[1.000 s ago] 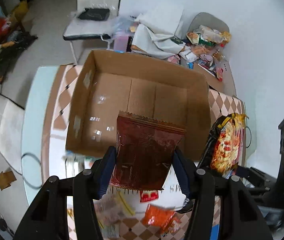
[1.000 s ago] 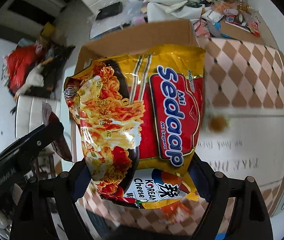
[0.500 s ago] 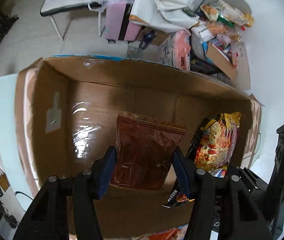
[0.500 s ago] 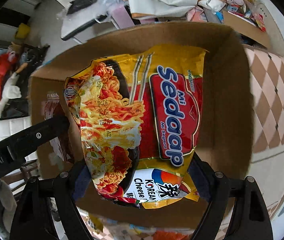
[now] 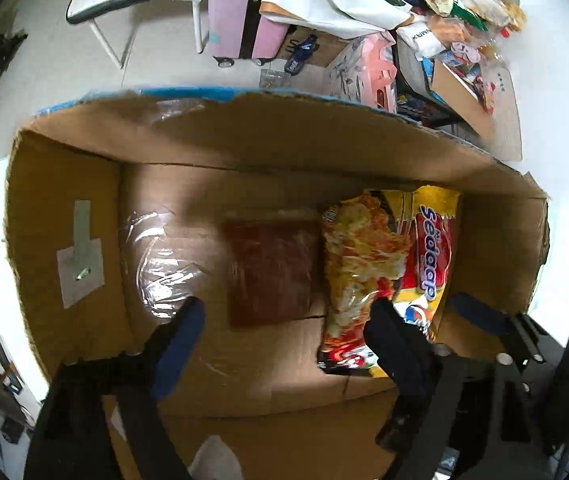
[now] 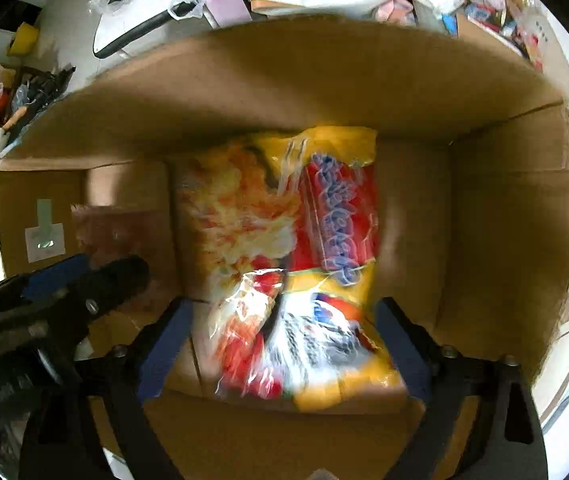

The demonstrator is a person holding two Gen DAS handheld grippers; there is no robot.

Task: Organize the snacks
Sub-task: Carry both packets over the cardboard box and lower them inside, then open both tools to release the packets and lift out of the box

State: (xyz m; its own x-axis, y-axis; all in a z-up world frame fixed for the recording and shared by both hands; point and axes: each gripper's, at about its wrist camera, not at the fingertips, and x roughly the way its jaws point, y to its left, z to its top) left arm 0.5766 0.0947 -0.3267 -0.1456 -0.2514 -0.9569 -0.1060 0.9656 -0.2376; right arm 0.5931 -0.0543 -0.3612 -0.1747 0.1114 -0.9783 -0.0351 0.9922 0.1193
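1. Cardboard fills both views: an open box [image 5: 64, 208], seen from above, with both grippers reaching down into it.
2. The left gripper [image 5: 284, 320] has its fingers [image 5: 176, 340] spread wide and grasping nothing.
3. A dark red packet [image 5: 272, 272] lies flat on the box floor just ahead of the left fingertips, between their lines, touching neither.
4. A yellow and red noodle pack [image 5: 388, 272] (printed "Sedaap") lies to the right of the red packet, just beside it; its near end is partly hidden behind the left gripper's right finger.
5. The right gripper [image 6: 280, 320] is also spread wide. The noodle pack [image 6: 284, 240] is blurred here; its near end sits between the fingers [image 6: 164, 344], with gaps at both sides.
6. Ahead of the fingers, past the far box wall, is a heap of snack bags [image 5: 460, 8].
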